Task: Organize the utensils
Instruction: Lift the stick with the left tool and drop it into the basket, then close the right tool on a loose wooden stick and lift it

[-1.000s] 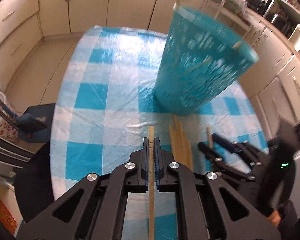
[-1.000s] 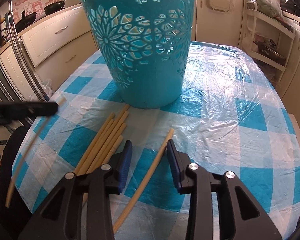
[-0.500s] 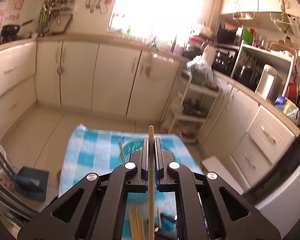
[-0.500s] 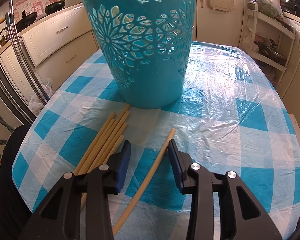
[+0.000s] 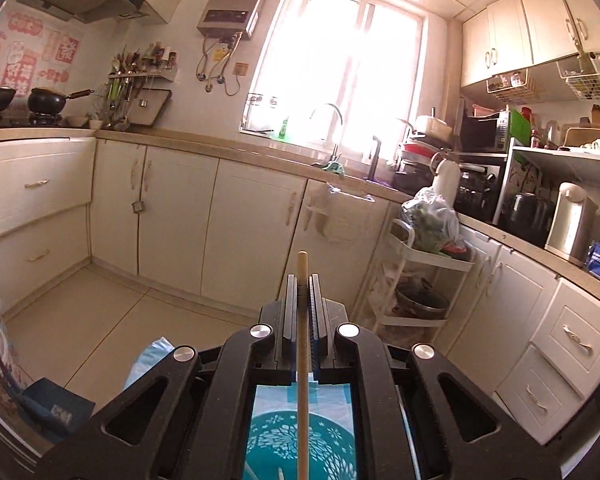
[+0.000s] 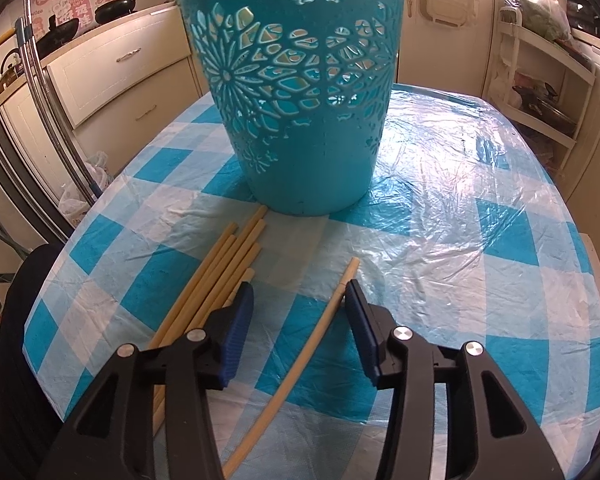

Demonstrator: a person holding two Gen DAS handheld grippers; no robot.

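**Chopstick Sorting: Gripper and Workpiece Status**

Left gripper [image 5: 302, 280]: jaws closed flush on one held chopstick [image 5: 302, 360]. Stick clamped lengthwise between the pads, tip protruding just past the fingertips, shaft running back toward the camera. Held high above the teal basket [image 5: 300, 452], whose perforated interior shows directly below between the gripper arms. Light shapes visible inside the basket near its lower edge; identity not determinable. Corner of the checked tablecloth [image 5: 148, 360] visible lower left; kitchen cabinets and window fill the background.

Right gripper [image 6: 300, 300]: jaws spread wide, nothing clamped. Positioned low over the table [image 6: 480, 240], just in front of the basket [image 6: 300, 100]. Basket upright on the blue-and-white checked cloth.

Single chopstick [image 6: 300, 356]: flat on the table, lying diagonally in the gap between the blue pads, upper end close against the right pad [image 6: 360, 320]; contact not confirmable.

Chopstick bundle [image 6: 220, 272]: several sticks lying side by side on the table, left of the single stick, far ends just short of the basket base, near ends passing under the left pad [image 6: 236, 328].
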